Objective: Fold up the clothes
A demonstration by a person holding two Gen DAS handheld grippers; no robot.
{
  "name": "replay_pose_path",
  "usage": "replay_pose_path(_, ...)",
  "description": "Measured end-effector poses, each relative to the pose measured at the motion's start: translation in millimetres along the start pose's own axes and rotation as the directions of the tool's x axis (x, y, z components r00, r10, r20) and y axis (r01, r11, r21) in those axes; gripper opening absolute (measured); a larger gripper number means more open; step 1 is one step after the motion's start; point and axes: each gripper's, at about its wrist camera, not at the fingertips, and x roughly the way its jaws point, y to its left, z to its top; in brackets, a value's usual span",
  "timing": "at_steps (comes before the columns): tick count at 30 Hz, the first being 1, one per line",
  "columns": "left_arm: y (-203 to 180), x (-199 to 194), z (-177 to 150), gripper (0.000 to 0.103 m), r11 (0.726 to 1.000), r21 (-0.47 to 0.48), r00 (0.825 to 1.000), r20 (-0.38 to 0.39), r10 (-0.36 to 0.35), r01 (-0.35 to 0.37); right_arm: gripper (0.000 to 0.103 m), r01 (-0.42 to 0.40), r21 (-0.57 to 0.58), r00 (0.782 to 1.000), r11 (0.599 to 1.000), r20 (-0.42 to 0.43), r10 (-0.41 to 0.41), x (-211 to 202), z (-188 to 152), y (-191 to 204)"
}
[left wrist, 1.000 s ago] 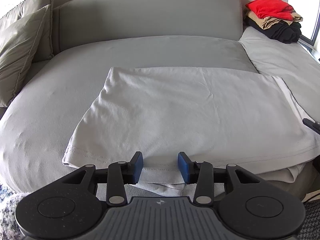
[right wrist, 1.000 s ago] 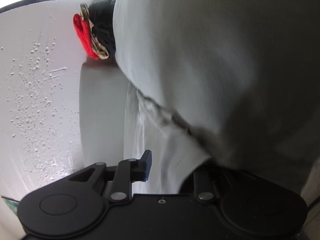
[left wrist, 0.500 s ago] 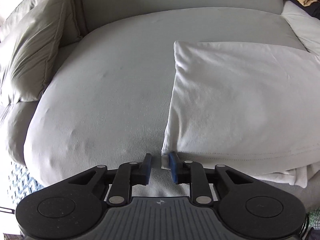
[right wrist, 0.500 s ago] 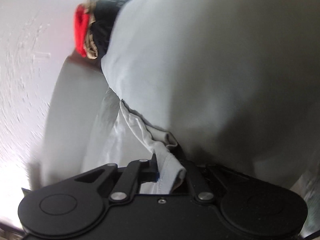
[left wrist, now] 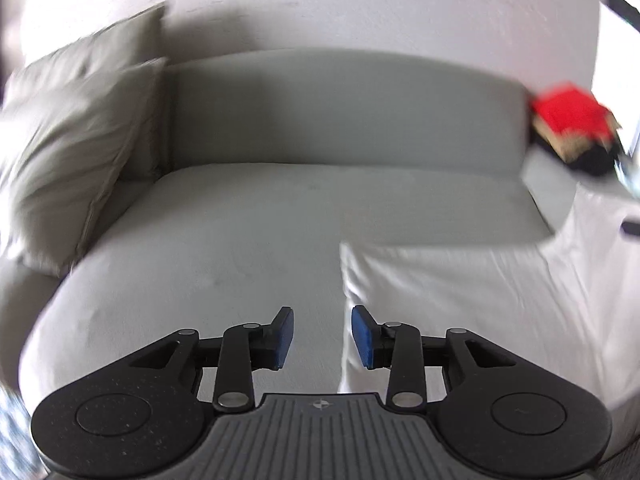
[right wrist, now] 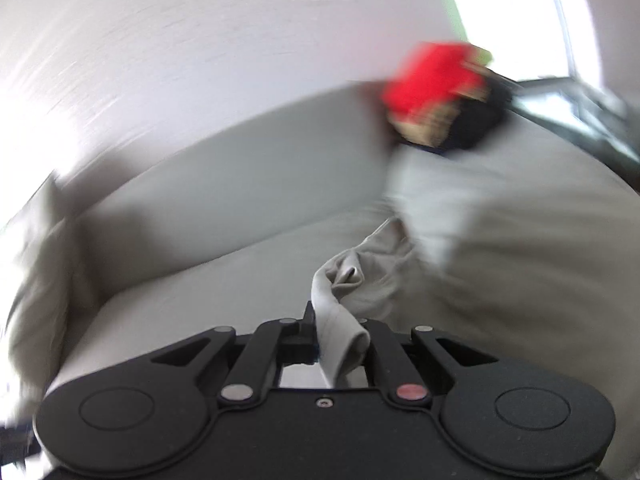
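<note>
A white garment [left wrist: 472,304] lies folded on the grey sofa seat [left wrist: 224,232], filling the right half of the left wrist view; its right part rises off the seat. My left gripper [left wrist: 322,337] is open and holds nothing, with the garment's left edge just beside its right finger. My right gripper [right wrist: 340,340] is shut on a bunched fold of the white garment [right wrist: 340,332], which trails away to the right [right wrist: 500,248]. Both views are blurred by motion.
Two grey cushions [left wrist: 68,160] lean at the sofa's left end. A pile of folded clothes, red on top of tan and black [left wrist: 572,128] [right wrist: 440,92], sits at the sofa's right end by the window. A white wall rises behind the backrest.
My left gripper has opened, let go of the garment's corner and tilted up. My right gripper has closed on the cloth and swung round, lifting that side.
</note>
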Motion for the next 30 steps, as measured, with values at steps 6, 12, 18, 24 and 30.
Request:
replay_pose_path(6, 29, 4, -1, 0.035, 0.981, -0.195, 1.0, -0.009, -0.016, 0.014, 0.004, -0.183, -0.189, 0.97, 0.965, -0.195, 0.145, 41, -37, 112)
replay_pose_path(12, 41, 5, -6, 0.035, 0.976, -0.217, 0.999, -0.037, 0.004, -0.012, 0.004, -0.214, -0.101, 0.872, 0.972, -0.469, 0.143, 95, -93, 135)
replay_pose_path(18, 50, 4, -6, 0.035, 0.969, -0.247, 1.0, -0.024, -0.012, 0.006, 0.004, -0.247, 0.118, 0.88, 0.962, -0.389, 0.274, 78, -71, 112)
replay_pose_path(24, 57, 5, -4, 0.035, 0.957, -0.288, 0.999, -0.01, -0.032, 0.028, 0.004, -0.303, 0.164, 0.872, 0.939, -0.351, 0.342, 61, -57, 121)
replay_pose_path(30, 59, 0, -4, 0.035, 0.953, -0.303, 1.0, 0.005, -0.015, 0.016, 0.017, -0.333, 0.09, 0.82, 0.939, -0.464, 0.336, 86, -69, 154)
